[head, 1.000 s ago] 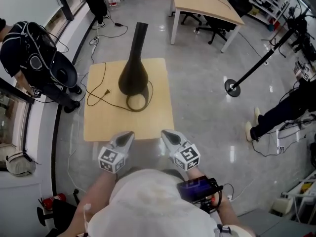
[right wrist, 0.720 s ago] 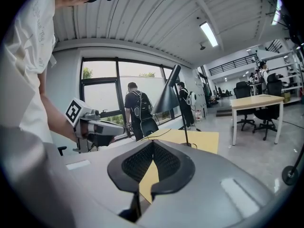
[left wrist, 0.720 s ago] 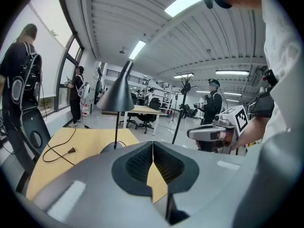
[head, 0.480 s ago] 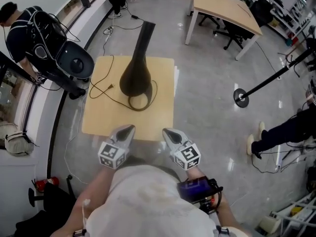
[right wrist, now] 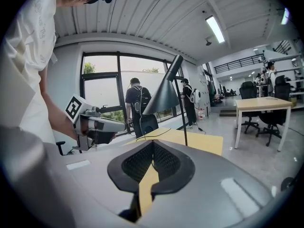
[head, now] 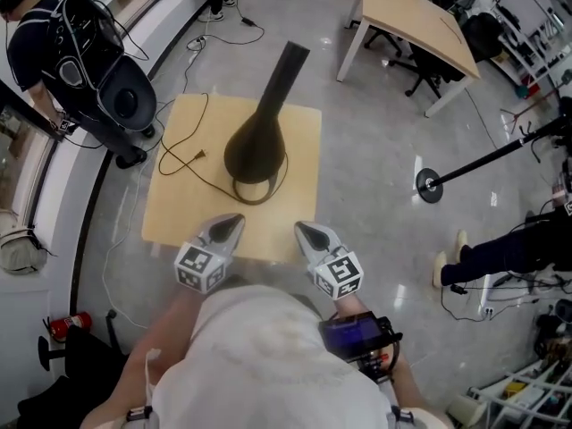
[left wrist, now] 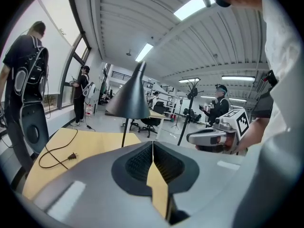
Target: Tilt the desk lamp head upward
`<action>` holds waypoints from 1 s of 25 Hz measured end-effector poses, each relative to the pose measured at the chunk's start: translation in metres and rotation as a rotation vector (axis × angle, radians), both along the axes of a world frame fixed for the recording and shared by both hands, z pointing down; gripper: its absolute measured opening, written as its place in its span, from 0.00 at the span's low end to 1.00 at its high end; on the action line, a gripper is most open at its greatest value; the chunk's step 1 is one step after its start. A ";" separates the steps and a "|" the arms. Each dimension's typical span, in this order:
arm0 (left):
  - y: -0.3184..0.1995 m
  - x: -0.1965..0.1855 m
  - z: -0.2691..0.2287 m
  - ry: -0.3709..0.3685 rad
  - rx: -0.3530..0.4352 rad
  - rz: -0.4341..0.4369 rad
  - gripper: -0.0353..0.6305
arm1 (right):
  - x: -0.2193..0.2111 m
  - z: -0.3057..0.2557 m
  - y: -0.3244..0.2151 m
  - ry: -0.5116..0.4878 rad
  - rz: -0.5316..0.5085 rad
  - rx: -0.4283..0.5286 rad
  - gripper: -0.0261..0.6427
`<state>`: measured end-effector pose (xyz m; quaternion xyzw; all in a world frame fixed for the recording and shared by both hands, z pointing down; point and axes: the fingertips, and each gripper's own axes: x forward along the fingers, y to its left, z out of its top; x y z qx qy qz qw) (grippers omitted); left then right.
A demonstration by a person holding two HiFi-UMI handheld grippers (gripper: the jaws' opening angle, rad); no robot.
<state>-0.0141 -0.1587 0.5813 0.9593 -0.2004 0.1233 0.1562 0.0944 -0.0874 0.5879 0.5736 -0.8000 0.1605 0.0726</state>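
Lamp (head: 257,146) upright on bench (head: 174,217), shade facing down, left claw (head: 232,222) and right claw (head: 302,229) both fully closed, empty, at near bench edge, apart from lamp.

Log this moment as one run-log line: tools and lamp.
phase: pre-contact | left tool: shut, empty | right tool: shut, empty | desk lamp: standing on table, untouched
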 end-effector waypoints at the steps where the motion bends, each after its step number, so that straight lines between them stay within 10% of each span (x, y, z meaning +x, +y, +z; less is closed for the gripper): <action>1: -0.005 0.001 0.001 0.005 -0.003 0.002 0.06 | 0.003 -0.001 -0.004 0.013 0.002 -0.002 0.06; 12: -0.036 0.002 -0.005 0.047 0.017 -0.040 0.06 | 0.061 -0.026 -0.029 0.176 0.038 0.006 0.06; 25: -0.044 0.016 -0.010 0.068 -0.030 -0.202 0.13 | 0.102 -0.119 -0.109 0.421 -0.265 0.179 0.06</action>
